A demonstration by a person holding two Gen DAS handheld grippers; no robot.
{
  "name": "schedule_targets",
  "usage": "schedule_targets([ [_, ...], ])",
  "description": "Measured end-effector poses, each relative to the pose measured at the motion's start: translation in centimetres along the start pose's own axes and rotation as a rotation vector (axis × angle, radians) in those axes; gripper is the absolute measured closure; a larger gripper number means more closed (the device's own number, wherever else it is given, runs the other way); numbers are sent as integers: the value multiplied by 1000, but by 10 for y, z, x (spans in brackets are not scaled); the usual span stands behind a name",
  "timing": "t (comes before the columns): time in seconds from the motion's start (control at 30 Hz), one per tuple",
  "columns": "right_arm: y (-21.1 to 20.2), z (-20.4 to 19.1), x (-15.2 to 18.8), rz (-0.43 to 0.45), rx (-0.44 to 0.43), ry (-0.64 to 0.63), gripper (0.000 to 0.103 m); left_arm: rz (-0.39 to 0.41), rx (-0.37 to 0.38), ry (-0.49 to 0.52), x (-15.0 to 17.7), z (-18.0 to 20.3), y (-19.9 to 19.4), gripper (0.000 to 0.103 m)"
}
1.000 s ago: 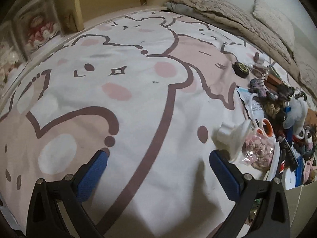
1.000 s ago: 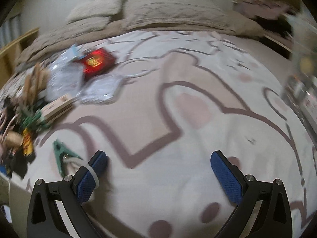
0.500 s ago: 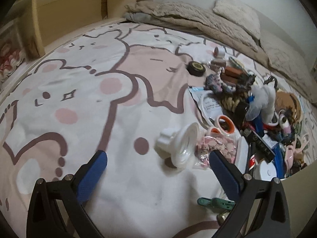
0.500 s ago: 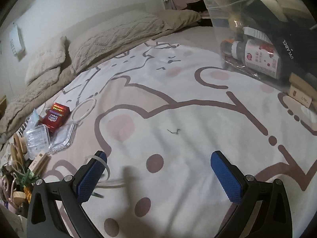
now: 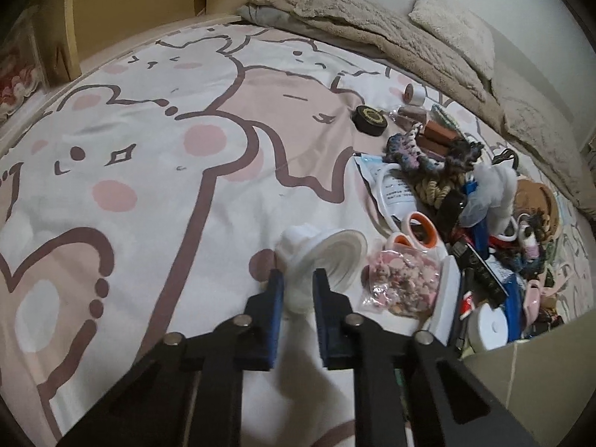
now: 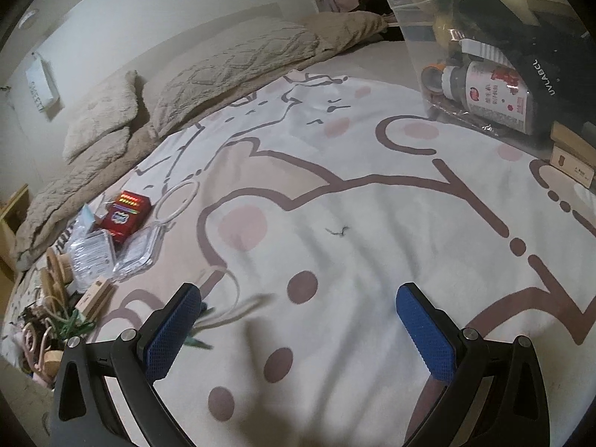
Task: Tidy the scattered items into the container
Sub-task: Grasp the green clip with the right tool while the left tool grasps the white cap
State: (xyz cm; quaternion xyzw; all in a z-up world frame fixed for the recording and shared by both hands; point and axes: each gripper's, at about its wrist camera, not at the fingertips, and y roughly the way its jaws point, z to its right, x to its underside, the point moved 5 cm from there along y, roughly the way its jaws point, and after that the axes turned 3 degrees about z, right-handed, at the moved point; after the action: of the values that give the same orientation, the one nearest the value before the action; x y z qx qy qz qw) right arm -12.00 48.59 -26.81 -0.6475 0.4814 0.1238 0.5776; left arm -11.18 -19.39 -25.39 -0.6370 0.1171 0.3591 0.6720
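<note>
Step in hand, by judgement: pick-up of one scattered item w/ the left claw; transfer to the container not yet done. In the left wrist view the claw is clenched on the lower part of a white funnel-shaped plastic part, which lies on the cartoon-print bed cover, its flared disc facing right, just beside a clear bag of pink trinkets. Whether the part is lifted or resting on the cover cannot be told. Further right the main heap of clutter is seen (rope toy, orange-handled scissors, black round tin, misc. items), near the bed edge. In the right wrist view the right claw is released, jaws wide apart, nothing between them, over bare cover; a red box, clear plastic packs and a white ring lie at left, well apart from the clear plastic container at upper right, already part-filled (bottle, black item). Next move, est.: grip to be kept firm on the thin plastic, part to be raised clear of the bag and carried across to the container, released above its opening. Right claw is free for a nearby item, e.g. the red box.
</note>
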Motion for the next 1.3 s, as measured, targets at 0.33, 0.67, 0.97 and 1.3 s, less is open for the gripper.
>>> schedule_targets([
  [0.33,1,-42,14,-57,-122,-174,0,28,58,29,11,-5,-38,94],
  [0.67,22,-100,40,-129,-65,-489,0,-14,105,109,28,9,-47,94],
  [0.97,23,-97,37,-133,-111,-459,35,5,87,21,7,6,-24,45],
  [1.3,16,-109,44,-137,-180,-512,50,32,-21,148,-12,27,1,30],
])
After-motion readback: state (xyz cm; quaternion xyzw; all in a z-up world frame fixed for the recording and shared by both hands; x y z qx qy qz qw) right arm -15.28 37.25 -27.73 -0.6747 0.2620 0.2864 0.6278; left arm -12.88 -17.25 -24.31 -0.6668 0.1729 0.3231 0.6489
